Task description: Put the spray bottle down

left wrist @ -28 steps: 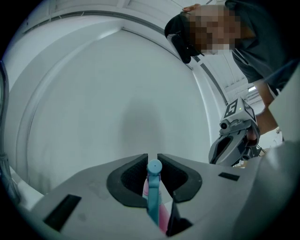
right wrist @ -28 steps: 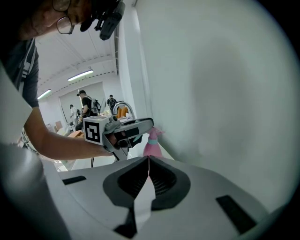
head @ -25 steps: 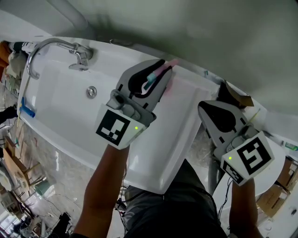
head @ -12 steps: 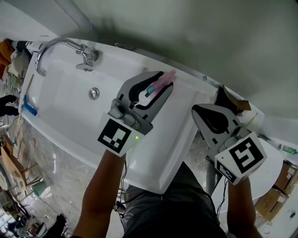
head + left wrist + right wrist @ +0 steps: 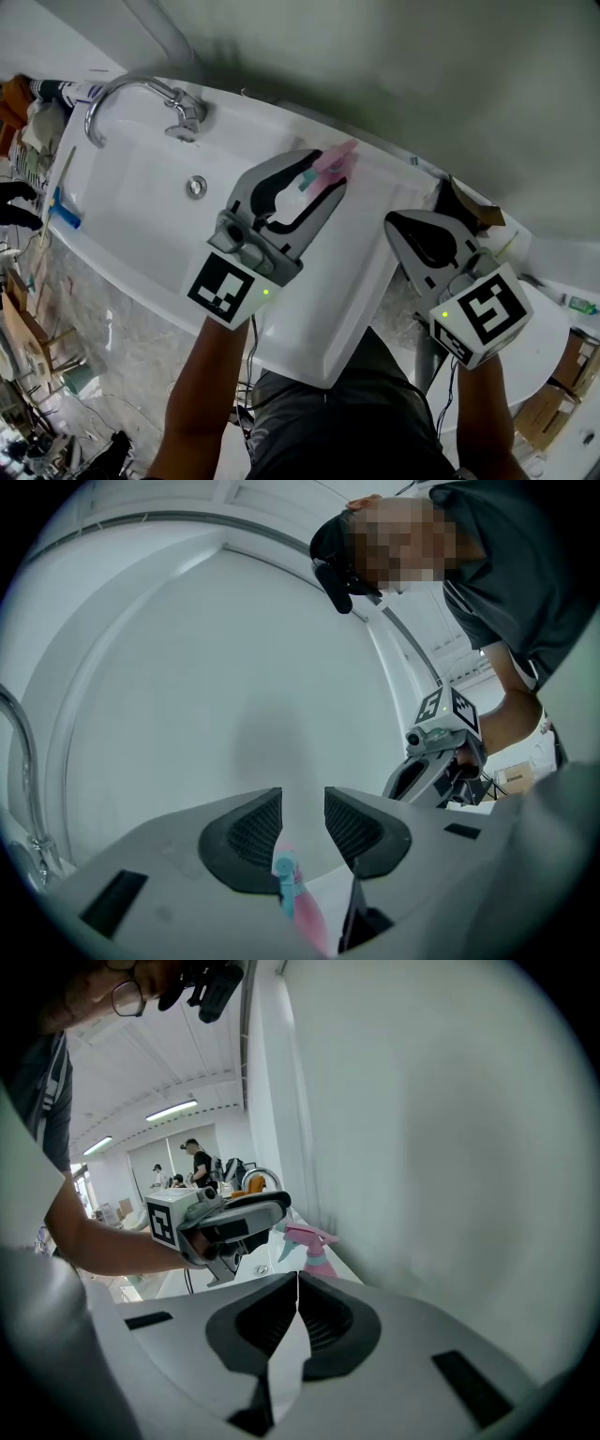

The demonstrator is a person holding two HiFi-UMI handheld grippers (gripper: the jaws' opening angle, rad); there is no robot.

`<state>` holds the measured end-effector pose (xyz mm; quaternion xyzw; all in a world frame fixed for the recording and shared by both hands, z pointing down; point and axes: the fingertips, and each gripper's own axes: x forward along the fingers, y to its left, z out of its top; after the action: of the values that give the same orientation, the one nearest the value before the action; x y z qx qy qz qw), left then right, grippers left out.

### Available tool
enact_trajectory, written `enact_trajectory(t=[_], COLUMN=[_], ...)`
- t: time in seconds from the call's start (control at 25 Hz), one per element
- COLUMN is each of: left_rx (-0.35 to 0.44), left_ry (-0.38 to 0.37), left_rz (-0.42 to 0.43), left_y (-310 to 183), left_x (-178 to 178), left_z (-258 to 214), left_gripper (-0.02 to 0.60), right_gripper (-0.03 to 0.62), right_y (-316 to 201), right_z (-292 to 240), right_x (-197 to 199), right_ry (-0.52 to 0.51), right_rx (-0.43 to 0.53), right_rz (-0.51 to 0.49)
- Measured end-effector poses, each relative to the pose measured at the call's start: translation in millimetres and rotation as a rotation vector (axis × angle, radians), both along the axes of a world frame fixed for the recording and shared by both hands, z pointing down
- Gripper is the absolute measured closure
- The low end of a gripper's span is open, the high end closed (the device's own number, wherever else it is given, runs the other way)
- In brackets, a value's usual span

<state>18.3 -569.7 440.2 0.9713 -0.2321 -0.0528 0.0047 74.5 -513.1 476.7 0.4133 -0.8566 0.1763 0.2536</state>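
The spray bottle (image 5: 336, 159), pink with a teal trigger, stands upright on the sink's back ledge by the wall. In the right gripper view, the spray bottle (image 5: 307, 1244) rises just past the left gripper's tips. My left gripper (image 5: 321, 184) is open, its jaws apart on either side of the bottle's head. In the left gripper view, the bottle (image 5: 298, 900) shows low in the gap of the left gripper (image 5: 303, 810). My right gripper (image 5: 411, 229) hangs to the right of the sink, shut and empty, and in its own view the right gripper (image 5: 298, 1290) has jaws that meet.
The white sink (image 5: 131, 225) has a chrome faucet (image 5: 141, 94) at its far left and an overflow fitting (image 5: 196, 187) in the basin. The grey wall runs right behind the ledge. A brown cardboard piece (image 5: 473, 202) lies beyond the right gripper. Clutter fills the floor at left.
The left gripper has drawn back a little toward me while the bottle stays by the wall. The right gripper has drifted slightly left.
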Motion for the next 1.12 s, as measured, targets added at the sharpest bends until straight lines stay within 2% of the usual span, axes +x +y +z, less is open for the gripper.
enact_trajectory(t=[0.24,0.4,0.72,1.12], left_rx=[-0.003,0.009,0.022,-0.093], left_ry=[-0.015,-0.006,-0.037,-0.064], left_rz=[-0.045,-0.092,-0.136,-0.182], left_y=[1,6,42,97], left_x=[-19,-35,-61,-79], left_z=[-7,-23,-48,-43], left_gripper=[0.454,0.454,0.456,0.457], right_gripper=[0.585,0.586,0.586,0.586], right_y=[0,6,8,10], right_z=[-8,-20,-45,-66], right_x=[-1,-6,-18,-19], right_ry=[-0.009,-0.001,-0.022,-0.032], right_rx=[0.017,0.046,0.098,0.116], right_rz=[-0.005,-0.048,-0.108,-0.17])
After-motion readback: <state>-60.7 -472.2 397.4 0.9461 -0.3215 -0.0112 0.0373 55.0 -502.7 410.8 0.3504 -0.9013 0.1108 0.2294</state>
